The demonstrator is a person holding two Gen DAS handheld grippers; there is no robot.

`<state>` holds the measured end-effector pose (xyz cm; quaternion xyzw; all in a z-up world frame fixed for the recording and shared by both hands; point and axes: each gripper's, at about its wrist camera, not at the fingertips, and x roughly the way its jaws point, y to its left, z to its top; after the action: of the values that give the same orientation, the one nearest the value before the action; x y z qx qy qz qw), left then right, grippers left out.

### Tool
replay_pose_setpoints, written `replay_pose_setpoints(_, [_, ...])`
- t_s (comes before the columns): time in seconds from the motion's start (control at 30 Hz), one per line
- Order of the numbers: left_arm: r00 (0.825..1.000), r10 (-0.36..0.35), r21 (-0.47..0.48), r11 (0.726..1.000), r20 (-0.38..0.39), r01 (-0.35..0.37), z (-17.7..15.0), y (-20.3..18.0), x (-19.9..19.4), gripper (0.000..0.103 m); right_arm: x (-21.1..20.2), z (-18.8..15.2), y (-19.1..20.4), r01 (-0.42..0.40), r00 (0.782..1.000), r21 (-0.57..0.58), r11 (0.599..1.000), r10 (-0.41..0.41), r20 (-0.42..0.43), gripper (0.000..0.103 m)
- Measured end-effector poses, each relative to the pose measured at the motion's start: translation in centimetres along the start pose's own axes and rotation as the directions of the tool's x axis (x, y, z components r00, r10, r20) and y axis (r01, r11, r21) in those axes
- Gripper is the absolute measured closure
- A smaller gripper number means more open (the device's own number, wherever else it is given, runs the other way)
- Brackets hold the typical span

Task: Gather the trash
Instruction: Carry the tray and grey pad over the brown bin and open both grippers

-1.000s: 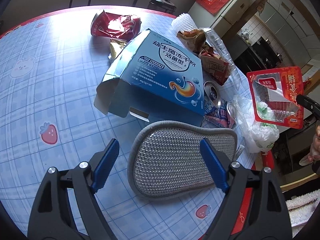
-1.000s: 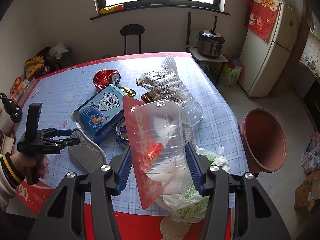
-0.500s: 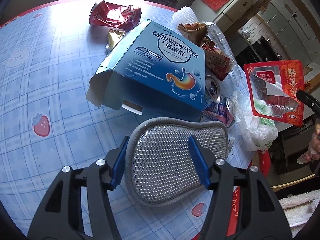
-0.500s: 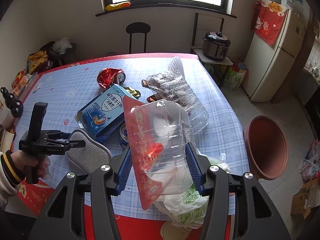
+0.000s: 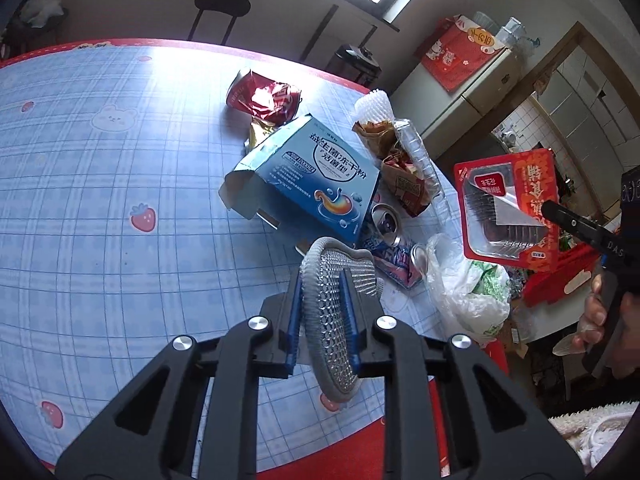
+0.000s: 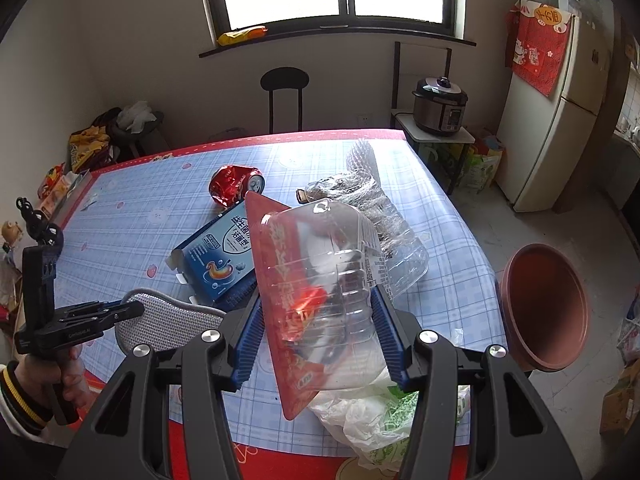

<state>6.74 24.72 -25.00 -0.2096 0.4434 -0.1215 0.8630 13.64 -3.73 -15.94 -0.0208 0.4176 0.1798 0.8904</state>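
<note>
My left gripper (image 5: 322, 280) is shut on a grey mesh insole (image 5: 332, 320), lifted edge-up above the table; it also shows in the right wrist view (image 6: 168, 320). My right gripper (image 6: 316, 312) is shut on a clear plastic blister pack with a red card back (image 6: 320, 280), held above the table's near edge; it shows in the left wrist view (image 5: 508, 212). A blue carton (image 5: 312, 180), a crushed red can (image 5: 264, 96), snack wrappers (image 5: 404, 176), a clear bottle (image 6: 392, 224) and a white plastic bag (image 5: 464, 288) lie on the table.
The table has a blue checked cloth (image 5: 100, 200) with a red edge. A brown basin (image 6: 548, 308) stands on the floor to the right of the table. A black chair (image 6: 285, 96), a rice cooker (image 6: 440, 106) and a fridge (image 6: 560, 112) stand beyond.
My left gripper has closed on the insole and lifted it off the table, turning it on edge. The right gripper still holds the blister pack, raised slightly.
</note>
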Motion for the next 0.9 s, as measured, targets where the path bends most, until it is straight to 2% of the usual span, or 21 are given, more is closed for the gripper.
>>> replay_pose_setpoints(0.17, [0.996,0.023,0.016,1.0,0.091,-0.024,1.3,-1.4,-3.3,0.082,-1.2,0.8,-0.1,-0.008,0.999,0.003,1.0,0.008,0.038,0.052])
replay_pose_setpoints(0.37, [0.978,0.042,0.057,0.997,0.203,-0.055,3.5,-3.6,-6.9,0.082,-2.9,2.0,-1.0,-0.001,0.996,0.023,1.0,-0.001,0.086,0.052])
replay_pose_setpoints(0.57, [0.962,0.021,0.111,0.992,0.272,-0.053,5.8,-6.4,-8.2,0.082,-4.6,2.5,-3.3,0.059,0.99,0.077,0.995,-0.068,0.123,0.052])
replay_pose_setpoints(0.73, [0.953,-0.004,0.166,0.985,0.303,-0.049,7.1,-9.0,-8.3,0.082,-6.7,2.1,-7.4,0.15,0.975,0.127,0.98,-0.168,0.146,0.052])
replay_pose_setpoints(0.9, [0.948,0.008,0.174,0.983,0.319,-0.066,7.1,-11.7,-7.9,0.082,-8.4,1.4,-14.5,0.245,0.951,0.199,0.949,-0.275,0.142,0.052])
